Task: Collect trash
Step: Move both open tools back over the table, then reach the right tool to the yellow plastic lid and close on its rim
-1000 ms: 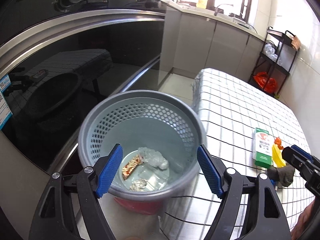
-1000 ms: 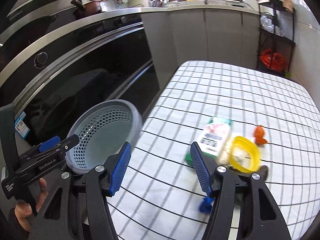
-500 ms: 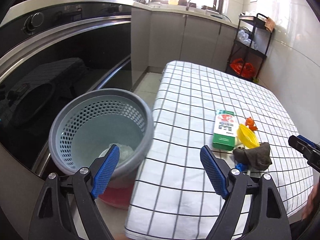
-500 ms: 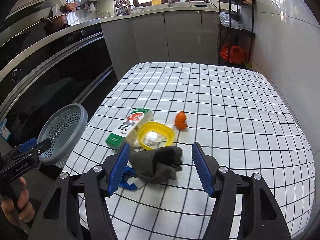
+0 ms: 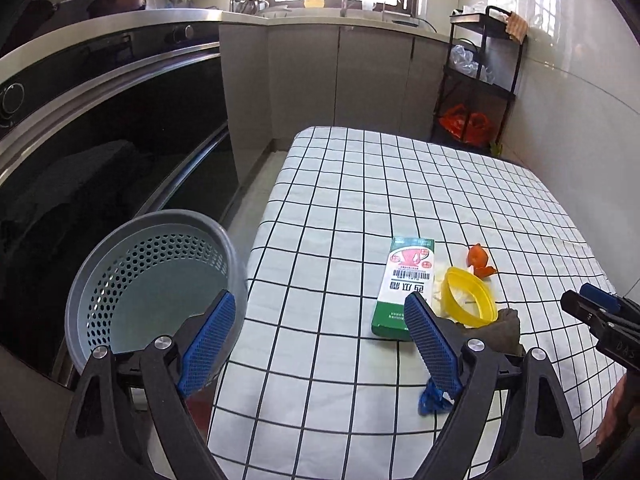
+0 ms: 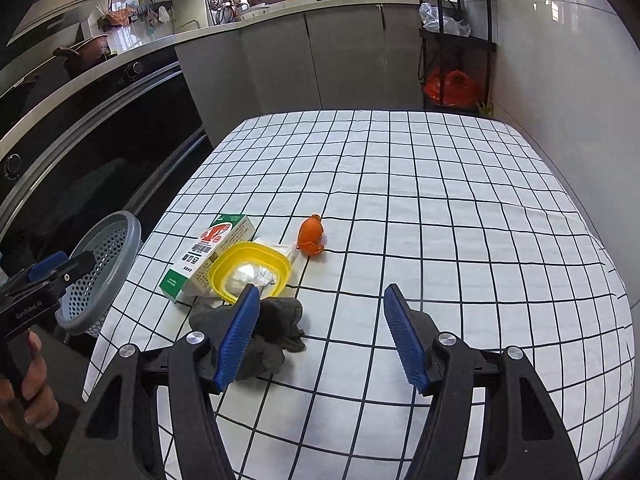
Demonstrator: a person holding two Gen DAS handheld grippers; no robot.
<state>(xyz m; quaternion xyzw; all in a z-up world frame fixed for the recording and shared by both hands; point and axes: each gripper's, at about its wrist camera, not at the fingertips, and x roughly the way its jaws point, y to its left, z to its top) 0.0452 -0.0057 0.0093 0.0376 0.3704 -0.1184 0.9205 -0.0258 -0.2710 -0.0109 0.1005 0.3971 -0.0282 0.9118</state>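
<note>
Both tools (image 5: pixel 320 344) (image 6: pixel 318 332) agape, empty; left widening; carton (image 6: pixel 208 256) print perhaps Chinese.

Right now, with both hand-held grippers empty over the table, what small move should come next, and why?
Probably ease the right hand-held gripper left and down onto the dark rag. Its jaws stand open and empty, and the rag lies nearest, partly behind its left finger. The carton and yellow lid lie farther off, and the grey basket waits beside the table.

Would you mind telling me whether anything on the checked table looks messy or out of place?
Yes: a yellow lid lies tilted on crumpled white wrapping, half over the green carton, with orange peel beside them.
</note>
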